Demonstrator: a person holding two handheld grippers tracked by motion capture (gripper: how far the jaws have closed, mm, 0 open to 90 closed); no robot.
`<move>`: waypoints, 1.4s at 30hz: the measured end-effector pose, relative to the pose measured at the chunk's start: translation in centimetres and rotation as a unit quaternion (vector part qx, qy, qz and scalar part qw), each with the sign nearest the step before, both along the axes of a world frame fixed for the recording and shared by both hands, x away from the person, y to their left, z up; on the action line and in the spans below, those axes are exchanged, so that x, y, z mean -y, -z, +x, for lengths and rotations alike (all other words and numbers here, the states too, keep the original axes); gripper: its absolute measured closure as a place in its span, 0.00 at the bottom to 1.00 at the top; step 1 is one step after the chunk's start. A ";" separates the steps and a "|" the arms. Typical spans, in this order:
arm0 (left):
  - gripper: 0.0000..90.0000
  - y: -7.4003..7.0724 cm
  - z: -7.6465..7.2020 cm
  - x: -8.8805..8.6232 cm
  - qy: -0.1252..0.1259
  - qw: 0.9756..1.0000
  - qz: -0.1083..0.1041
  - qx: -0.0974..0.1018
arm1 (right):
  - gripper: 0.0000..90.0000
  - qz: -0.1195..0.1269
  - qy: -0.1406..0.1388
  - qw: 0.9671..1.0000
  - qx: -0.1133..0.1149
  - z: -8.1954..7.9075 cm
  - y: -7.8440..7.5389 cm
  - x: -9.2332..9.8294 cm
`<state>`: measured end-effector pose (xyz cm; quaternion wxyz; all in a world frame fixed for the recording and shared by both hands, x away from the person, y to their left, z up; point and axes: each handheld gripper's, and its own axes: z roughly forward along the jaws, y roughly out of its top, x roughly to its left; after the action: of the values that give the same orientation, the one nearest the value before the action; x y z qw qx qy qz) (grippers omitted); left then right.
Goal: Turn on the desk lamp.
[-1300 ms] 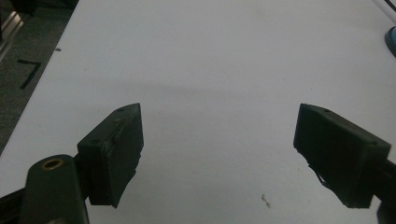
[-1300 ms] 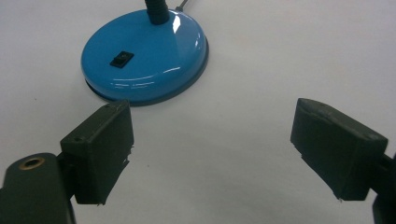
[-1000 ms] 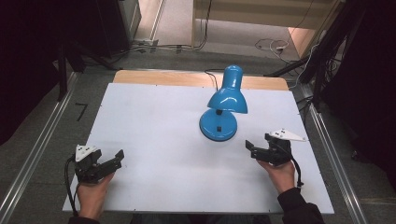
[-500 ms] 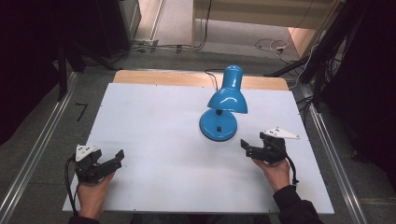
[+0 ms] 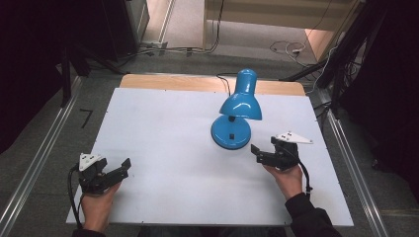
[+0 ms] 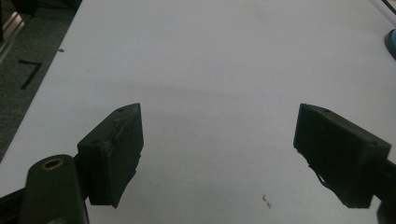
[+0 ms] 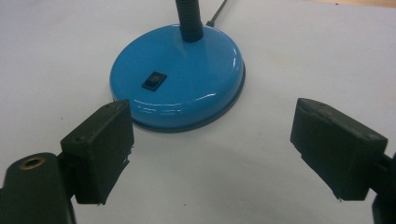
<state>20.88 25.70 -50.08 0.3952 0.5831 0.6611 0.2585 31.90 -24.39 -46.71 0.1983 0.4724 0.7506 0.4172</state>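
Nothing done yet: blue desk lamp untouched; right tongs released near its base; left tongs released, idle.

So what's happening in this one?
A person at a white table holds a gripper in each hand. The right gripper, jaws open, points at the round base of a blue desk lamp without touching it. The left gripper, also open, sits at the near left with nothing between its jaws.
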 end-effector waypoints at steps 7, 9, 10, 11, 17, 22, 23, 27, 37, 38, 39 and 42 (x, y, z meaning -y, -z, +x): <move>0.18 0.0 0.0 0.0 -0.001 1.000 -0.001 0.000 | 0.13 -0.001 -0.002 1.000 -0.001 0.3 0.1 -0.4; 0.18 0.0 0.0 -0.1 -0.001 1.000 -0.001 0.000 | 0.13 -0.001 0.000 1.000 -0.002 0.4 0.1 -0.6; 0.18 0.0 0.0 -0.1 -0.001 1.000 -0.001 0.001 | 0.13 0.000 -0.001 1.000 -0.001 0.6 0.1 -0.8; 0.18 0.0 0.0 -0.1 -0.001 1.000 0.000 0.001 | 0.13 0.001 -0.001 1.000 -0.004 0.6 0.1 -1.0; 0.18 0.0 0.0 -0.1 -0.002 1.000 -0.001 0.001 | 0.15 -0.004 -0.001 1.000 -0.006 1.1 0.1 -1.8; 0.18 0.0 -0.1 -0.1 -0.002 1.000 -0.001 0.001 | 0.19 -0.004 -0.003 1.000 -0.003 1.5 0.2 -2.7; 0.18 0.0 -0.1 -0.1 -0.002 1.000 -0.001 0.000 | 0.19 -0.005 -0.004 1.000 -0.001 1.6 0.2 -2.9; 0.18 0.0 -0.1 -0.1 -0.001 1.000 -0.002 0.001 | 0.21 -0.006 -0.003 1.000 0.000 2.1 0.3 -3.6; 0.18 0.0 0.0 -0.2 0.000 1.000 -0.002 0.001 | 0.42 -0.015 -0.003 1.000 0.009 2.9 0.8 -5.2; 0.18 0.0 0.0 -0.2 0.001 1.000 -0.002 0.001 | 0.48 -0.017 -0.003 1.000 0.009 3.0 0.9 -5.4; 0.18 0.0 0.0 -0.2 0.001 1.000 -0.002 0.001 | 0.54 -0.018 -0.004 1.000 0.011 3.1 1.0 -5.6; 0.18 0.0 0.0 -0.2 0.002 1.000 -0.003 0.001 | 0.73 -0.019 -0.014 1.000 0.014 3.3 1.3 -6.1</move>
<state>20.85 25.95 -50.07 0.3978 0.5834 0.6601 0.2561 35.16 -18.28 -47.97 0.2122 0.4523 0.7622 0.4118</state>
